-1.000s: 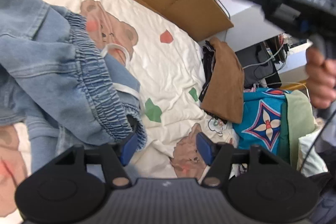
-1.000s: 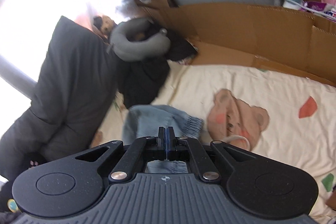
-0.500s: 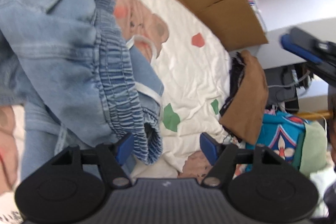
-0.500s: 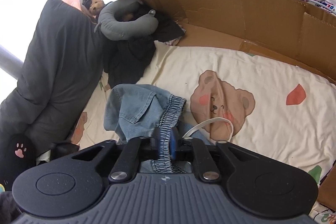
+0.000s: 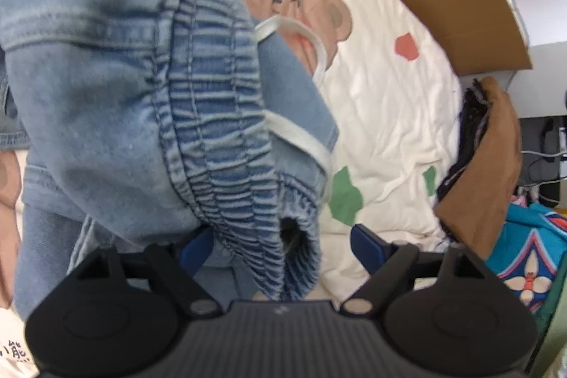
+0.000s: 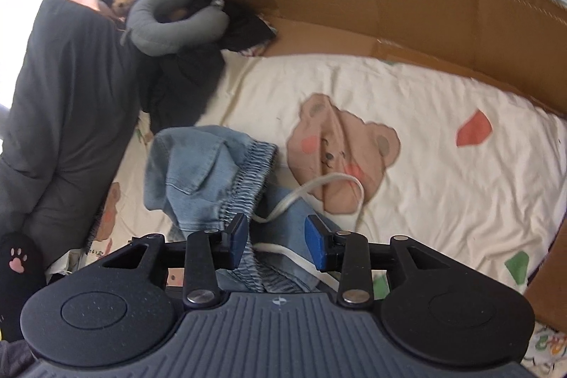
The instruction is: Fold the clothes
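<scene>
Both grippers' jaws have just been opening over the jeans [image 6: 212, 179] bunched on the bed [image 6: 443, 165], left gripper [image 5: 283, 243] wide and right gripper [image 6: 274, 236] partly spread around the waistband (pads apparently not pressing), likely releasing it to regrip.

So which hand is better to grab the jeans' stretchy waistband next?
Probably the left. The left gripper is open with the waistband bunched right between its fingers. The right gripper, jaws just opening, straddles mostly the drawstring.
</scene>
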`<act>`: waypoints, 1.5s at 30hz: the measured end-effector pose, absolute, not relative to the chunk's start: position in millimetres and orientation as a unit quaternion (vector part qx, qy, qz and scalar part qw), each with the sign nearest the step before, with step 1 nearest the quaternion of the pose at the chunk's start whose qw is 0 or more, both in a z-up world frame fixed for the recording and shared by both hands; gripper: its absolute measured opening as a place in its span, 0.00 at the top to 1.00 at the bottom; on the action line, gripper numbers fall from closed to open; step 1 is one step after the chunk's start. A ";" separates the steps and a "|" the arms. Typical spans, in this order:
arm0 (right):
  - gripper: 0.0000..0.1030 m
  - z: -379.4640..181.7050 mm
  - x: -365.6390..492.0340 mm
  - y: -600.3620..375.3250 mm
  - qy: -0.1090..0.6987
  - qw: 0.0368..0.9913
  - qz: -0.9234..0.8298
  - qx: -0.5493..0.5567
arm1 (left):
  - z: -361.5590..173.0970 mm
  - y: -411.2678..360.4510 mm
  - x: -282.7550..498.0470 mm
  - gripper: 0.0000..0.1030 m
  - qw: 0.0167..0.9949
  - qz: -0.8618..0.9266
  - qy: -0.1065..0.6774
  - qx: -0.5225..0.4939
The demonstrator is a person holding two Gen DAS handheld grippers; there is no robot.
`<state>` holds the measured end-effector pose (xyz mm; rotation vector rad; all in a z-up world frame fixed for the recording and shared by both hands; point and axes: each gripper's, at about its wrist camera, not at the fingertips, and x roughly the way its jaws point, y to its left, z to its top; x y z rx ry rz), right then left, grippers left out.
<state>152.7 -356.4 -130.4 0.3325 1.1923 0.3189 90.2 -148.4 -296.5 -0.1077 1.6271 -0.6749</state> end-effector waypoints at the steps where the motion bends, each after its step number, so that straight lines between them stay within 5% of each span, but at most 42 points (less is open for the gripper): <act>1: 0.54 -132.9 152.7 -358.9 0.562 0.799 0.142 0.159 | -299.7 -148.8 90.2 0.16 0.637 -0.291 0.712 -0.048; 4: 0.53 -140.4 150.6 -366.4 0.577 0.789 0.130 0.167 | -309.4 -144.0 91.9 0.21 0.643 -0.274 0.711 -0.075; 8: 0.53 -150.9 144.6 -373.4 0.592 0.778 0.126 0.168 | -318.6 -132.2 96.4 0.40 0.642 -0.252 0.714 -0.120; 10: 0.53 -155.5 142.1 -376.1 0.598 0.774 0.125 0.167 | -319.6 -131.0 98.2 0.50 0.640 -0.258 0.713 -0.124; 12: 0.53 -159.4 141.1 -378.6 0.602 0.771 0.123 0.168 | -317.4 -133.2 99.2 0.72 0.645 -0.271 0.706 -0.111; 14: 0.53 -161.8 140.7 -380.1 0.605 0.769 0.120 0.167 | -312.7 -133.6 100.0 0.78 0.650 -0.280 0.698 -0.105; 32: 0.52 -147.4 149.3 -365.6 0.594 0.776 0.139 0.160 | -185.5 -31.4 128.9 0.87 0.694 -0.351 0.622 -0.089; 45: 0.52 -144.5 152.1 -320.3 0.598 0.768 0.181 0.140 | -149.4 31.3 150.3 0.87 0.724 -0.320 0.606 -0.083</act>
